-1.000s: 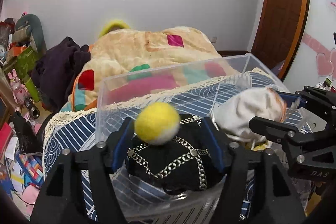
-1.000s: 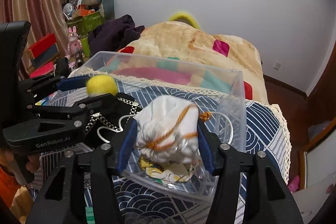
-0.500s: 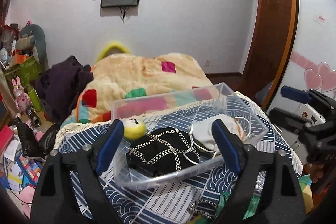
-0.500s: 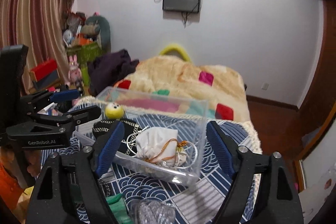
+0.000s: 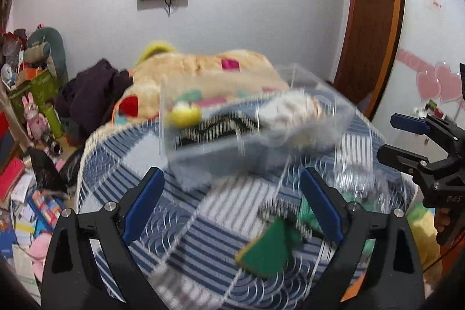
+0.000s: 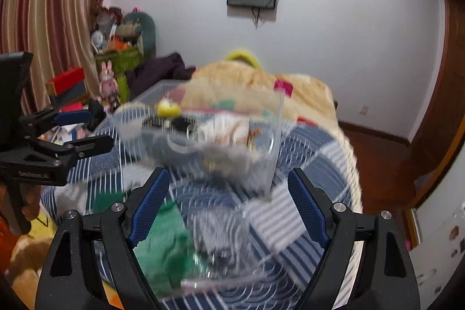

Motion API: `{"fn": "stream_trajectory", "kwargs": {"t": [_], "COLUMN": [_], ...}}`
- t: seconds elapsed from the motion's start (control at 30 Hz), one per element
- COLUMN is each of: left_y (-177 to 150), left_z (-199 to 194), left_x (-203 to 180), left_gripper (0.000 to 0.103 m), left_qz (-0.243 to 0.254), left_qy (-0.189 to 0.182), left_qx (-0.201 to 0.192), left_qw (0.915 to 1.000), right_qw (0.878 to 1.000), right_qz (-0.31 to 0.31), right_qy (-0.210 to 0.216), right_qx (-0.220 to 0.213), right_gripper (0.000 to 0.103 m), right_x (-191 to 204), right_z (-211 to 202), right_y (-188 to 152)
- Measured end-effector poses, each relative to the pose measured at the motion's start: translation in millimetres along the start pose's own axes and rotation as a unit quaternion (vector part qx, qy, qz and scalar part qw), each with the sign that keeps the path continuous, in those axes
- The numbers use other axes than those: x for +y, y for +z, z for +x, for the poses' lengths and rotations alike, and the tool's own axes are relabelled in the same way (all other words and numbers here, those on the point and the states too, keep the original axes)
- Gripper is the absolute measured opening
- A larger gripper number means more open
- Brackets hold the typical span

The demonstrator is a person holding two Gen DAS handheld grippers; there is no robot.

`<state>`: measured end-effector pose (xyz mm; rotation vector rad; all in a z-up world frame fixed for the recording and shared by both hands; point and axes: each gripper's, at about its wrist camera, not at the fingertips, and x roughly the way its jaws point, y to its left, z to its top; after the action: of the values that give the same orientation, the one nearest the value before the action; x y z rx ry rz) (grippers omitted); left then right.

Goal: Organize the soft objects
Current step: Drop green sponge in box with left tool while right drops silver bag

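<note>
A clear plastic bin [image 5: 319,95] stands on a round table with a blue patterned cloth [image 5: 203,222]. In the bin lie a black pouch with a yellow pompom [image 5: 183,115] and a white pouch with orange cord [image 5: 287,112]. The bin also shows in the right wrist view [image 6: 273,135], with the white pouch [image 6: 223,127]. My left gripper [image 5: 232,205] is open and empty, back from the bin. My right gripper [image 6: 228,208] is open and empty. A green cloth item [image 5: 267,249] lies on the table near me, blurred; it also shows in the right wrist view [image 6: 165,246].
A bed with a beige patchwork blanket [image 5: 203,71] lies behind the table. Dark clothes [image 5: 87,95] and cluttered toys and boxes [image 5: 35,95] are at the left. A brown door [image 5: 369,19] is at the right. Both views are motion-blurred.
Both grippers let go of their pouches, which now lie in the bin. Both have opened wide and pulled back and up from the bin.
</note>
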<state>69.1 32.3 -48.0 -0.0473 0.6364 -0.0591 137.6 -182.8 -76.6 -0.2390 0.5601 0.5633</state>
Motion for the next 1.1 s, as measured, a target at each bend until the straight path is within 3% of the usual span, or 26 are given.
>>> {"fn": "stream_trajectory", "kwargs": {"t": [0.3,0.37,0.43,0.5,0.63,1.1], "left_y": [-51,-54,-56,-59,-61,-62], "left_z": [22,27,30,33,33,-9], "left_x": [-8,-10,-14,-17,-19,12], "left_gripper": [0.095,0.095,0.089,0.070,0.052,0.048], "left_qz": [-0.013,-0.022,-0.023,-0.018,-0.017,-0.013], "left_qy": [-0.022,-0.031,-0.038,-0.043,-0.060,-0.004], "left_qx": [0.067,0.069,0.070,0.077,0.078,0.048], "left_qw": [0.9974,0.9969,0.9965,0.9959,0.9950,0.9987], "right_qw": [0.998,0.998,0.997,0.996,0.996,0.996], "right_qz": [0.023,0.030,0.039,0.044,0.050,0.065], "right_qy": [0.001,0.004,0.016,0.022,0.031,0.027], "right_qx": [0.056,0.063,0.071,0.070,0.066,0.050], "right_gripper": [0.080,0.068,0.058,0.054,0.041,0.031], "right_x": [-7,-9,-12,-12,-11,-16], "right_z": [21,22,25,25,21,12], "right_y": [-34,-41,-45,-47,-50,-46]}}
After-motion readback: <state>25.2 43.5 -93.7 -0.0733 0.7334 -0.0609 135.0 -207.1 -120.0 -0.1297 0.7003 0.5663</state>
